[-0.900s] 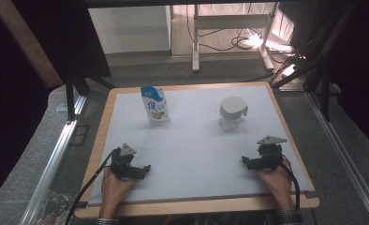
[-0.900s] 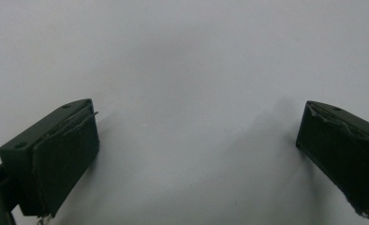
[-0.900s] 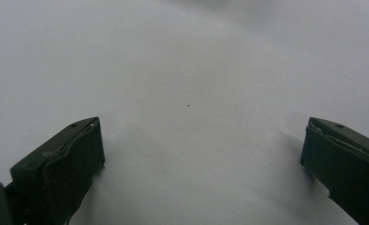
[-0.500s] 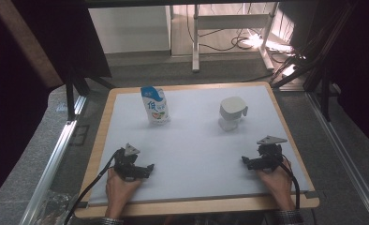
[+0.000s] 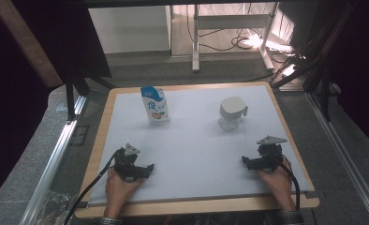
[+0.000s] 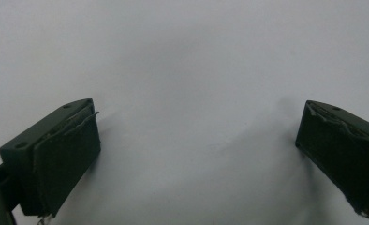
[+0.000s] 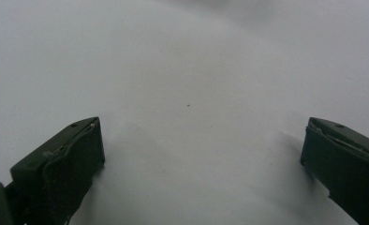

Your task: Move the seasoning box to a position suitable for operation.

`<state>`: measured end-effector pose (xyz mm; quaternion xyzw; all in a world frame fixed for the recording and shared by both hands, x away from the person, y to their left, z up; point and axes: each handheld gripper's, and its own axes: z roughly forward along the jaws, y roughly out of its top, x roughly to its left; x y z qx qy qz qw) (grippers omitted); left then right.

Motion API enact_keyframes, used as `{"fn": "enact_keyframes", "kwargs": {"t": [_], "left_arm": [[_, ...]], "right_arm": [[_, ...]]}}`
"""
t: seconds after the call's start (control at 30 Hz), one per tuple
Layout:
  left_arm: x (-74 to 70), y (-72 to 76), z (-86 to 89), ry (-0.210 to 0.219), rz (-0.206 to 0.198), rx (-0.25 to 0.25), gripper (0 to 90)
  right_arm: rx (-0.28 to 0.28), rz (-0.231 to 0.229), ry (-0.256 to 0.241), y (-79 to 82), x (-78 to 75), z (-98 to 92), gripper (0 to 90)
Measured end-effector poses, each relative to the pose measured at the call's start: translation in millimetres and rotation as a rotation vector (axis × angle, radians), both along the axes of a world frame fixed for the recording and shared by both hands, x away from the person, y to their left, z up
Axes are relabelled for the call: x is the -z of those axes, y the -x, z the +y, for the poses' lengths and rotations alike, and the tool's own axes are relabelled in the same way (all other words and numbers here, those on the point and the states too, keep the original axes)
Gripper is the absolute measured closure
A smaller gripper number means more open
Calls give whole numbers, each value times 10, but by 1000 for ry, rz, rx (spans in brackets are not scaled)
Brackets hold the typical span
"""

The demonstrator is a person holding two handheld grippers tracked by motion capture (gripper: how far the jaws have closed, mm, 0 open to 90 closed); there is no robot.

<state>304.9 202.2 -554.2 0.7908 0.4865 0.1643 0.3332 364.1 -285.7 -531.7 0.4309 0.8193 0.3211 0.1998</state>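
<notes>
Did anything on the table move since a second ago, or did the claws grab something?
Only a little. The left claw slid slightly toward the person's edge of the table and a bit inward. Nothing was grabbed or let go. The right claw stayed put, both claws stay wide open over the bare white table, and the milk pouch and the white cup stand where they were.
</notes>
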Motion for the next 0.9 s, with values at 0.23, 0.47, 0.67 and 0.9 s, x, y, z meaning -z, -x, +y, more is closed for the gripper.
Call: {"fn": "enact_keyframes", "kwargs": {"t": [0.23, 0.47, 0.67, 0.9], "left_arm": [[0, 0, 0, 0, 0, 0, 0], [0, 1, -1, 0, -1, -1, 0], [0, 1, -2, 0, 0, 0, 0], [0, 1, -1, 0, 0, 0, 0]], "right_arm": [[-1, 6, 1, 1, -13, 1, 16], [-7, 1, -38, 2, -73, -2, 77], [-8, 0, -63, -48, -138, -19, 78], [-1, 9, -79, -131, -195, -15, 78]]}}
